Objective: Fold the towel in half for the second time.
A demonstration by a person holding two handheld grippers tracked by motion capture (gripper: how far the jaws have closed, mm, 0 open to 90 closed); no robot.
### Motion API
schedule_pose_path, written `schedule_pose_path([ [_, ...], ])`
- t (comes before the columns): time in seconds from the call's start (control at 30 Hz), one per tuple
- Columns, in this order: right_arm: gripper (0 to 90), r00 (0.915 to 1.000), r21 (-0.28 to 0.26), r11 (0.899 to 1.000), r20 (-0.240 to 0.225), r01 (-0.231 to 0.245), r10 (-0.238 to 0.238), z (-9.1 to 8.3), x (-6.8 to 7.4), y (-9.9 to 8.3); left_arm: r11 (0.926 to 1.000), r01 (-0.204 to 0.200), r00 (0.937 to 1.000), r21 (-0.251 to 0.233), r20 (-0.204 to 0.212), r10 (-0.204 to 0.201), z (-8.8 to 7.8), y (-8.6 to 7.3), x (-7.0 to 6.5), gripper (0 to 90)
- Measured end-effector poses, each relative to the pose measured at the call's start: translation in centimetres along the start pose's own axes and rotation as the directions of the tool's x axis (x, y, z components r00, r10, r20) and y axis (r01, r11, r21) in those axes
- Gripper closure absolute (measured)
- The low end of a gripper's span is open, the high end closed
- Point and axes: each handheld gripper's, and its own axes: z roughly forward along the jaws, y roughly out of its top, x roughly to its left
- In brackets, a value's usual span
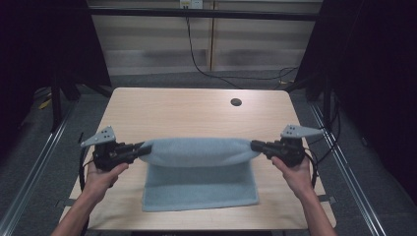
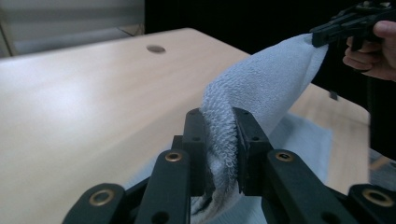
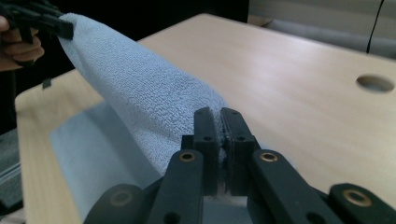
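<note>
Towel [image 1: 196, 169] edge aloft, far tabletop [image 1: 187, 110] bare

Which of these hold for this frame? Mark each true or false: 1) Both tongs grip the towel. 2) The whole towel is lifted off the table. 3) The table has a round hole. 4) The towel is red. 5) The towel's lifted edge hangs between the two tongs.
1) True: the left tongs and the right tongs each pinch an end of the towel.
2) False: its near part lies flat on the table.
3) True: the hole is near the far right.
4) False: it is pale blue.
5) True.
</note>
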Motion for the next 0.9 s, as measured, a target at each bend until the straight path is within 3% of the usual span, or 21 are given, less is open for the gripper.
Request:
schedule_pose_path([
  [0.07, 85.2, 0.9998, 0.018, 1.000, -0.013, -0.017, 0.017, -0.3, 0.8, -1.7, 0.9997, 0.002, 1.0000, 0.026, 0.008, -0.003, -0.1, -1.3, -0.6, 76.6],
  [0.13, 84.5, 0.9995, 0.051, 0.998, -0.020, -0.023, 0.024, -0.3, 1.3, -2.9, 0.9985, 0.037, 0.9990, 0.042, 0.023, -0.038, 0.0, -2.5, -1.0, 76.1],
  [0.2, 83.0, 0.9992, 0.085, 0.996, -0.025, -0.030, 0.032, -0.2, 1.8, -4.3, 0.9970, 0.034, 0.9992, 0.070, 0.020, -0.035, 0.1, -3.6, -1.7, 74.6],
  [0.23, 81.4, 0.9987, 0.103, 0.994, -0.034, -0.034, 0.038, -0.2, 2.0, -5.0, 0.9961, 0.040, 0.9980, 0.079, 0.044, -0.044, 0.0, -4.1, -2.0, 73.3],
  [0.33, 74.4, 0.9975, 0.097, 0.995, -0.054, -0.039, 0.045, -0.8, 2.9, -6.4, 0.9960, 0.028, 0.9977, 0.085, 0.060, -0.033, -0.7, -4.7, -2.7, 63.1],
  [0.43, 65.7, 0.9981, 0.048, 0.998, -0.040, -0.046, 0.048, -1.6, 2.9, -6.7, 0.9980, 0.026, 0.9990, 0.058, 0.034, -0.028, -1.2, -4.4, -2.6, 57.7],
  [0.53, 59.6, 0.9977, 0.018, 0.998, 0.022, -0.065, 0.064, -1.7, 2.4, -6.6, 0.9978, 0.043, 0.9987, 0.051, -0.030, -0.041, -0.9, -4.4, -1.3, 49.5],
  [0.57, 56.5, 0.9961, 0.006, 0.997, 0.042, -0.078, 0.078, -1.7, 2.1, -6.6, 0.9973, 0.047, 0.9958, 0.056, -0.081, -0.043, -0.8, -4.5, -0.7, 47.2],
  [0.63, 51.1, 0.9913, -0.007, 0.995, 0.082, -0.103, 0.103, -1.7, 1.5, -7.0, 0.9906, 0.123, 0.9882, 0.060, -0.099, -0.117, -0.7, -5.0, 0.7, 39.8],
  [0.73, 47.0, 0.9794, -0.022, 0.991, 0.151, -0.132, 0.134, -2.0, 0.6, -7.7, 0.9886, 0.130, 0.9781, 0.076, -0.173, -0.115, -1.0, -6.0, 1.8, 35.8],
  [0.77, 44.9, 0.9763, -0.026, 0.989, 0.161, -0.143, 0.145, -2.1, 0.4, -8.0, 0.9860, 0.150, 0.9730, 0.074, -0.188, -0.133, -1.2, -6.3, 2.0, 35.3],
  [0.9, 39.7, 0.9605, -0.042, 0.986, 0.222, -0.162, 0.167, -3.0, -0.2, -8.7, 0.9869, 0.152, 0.9667, 0.053, -0.216, -0.137, -2.2, -7.0, 1.8, 31.0],
])
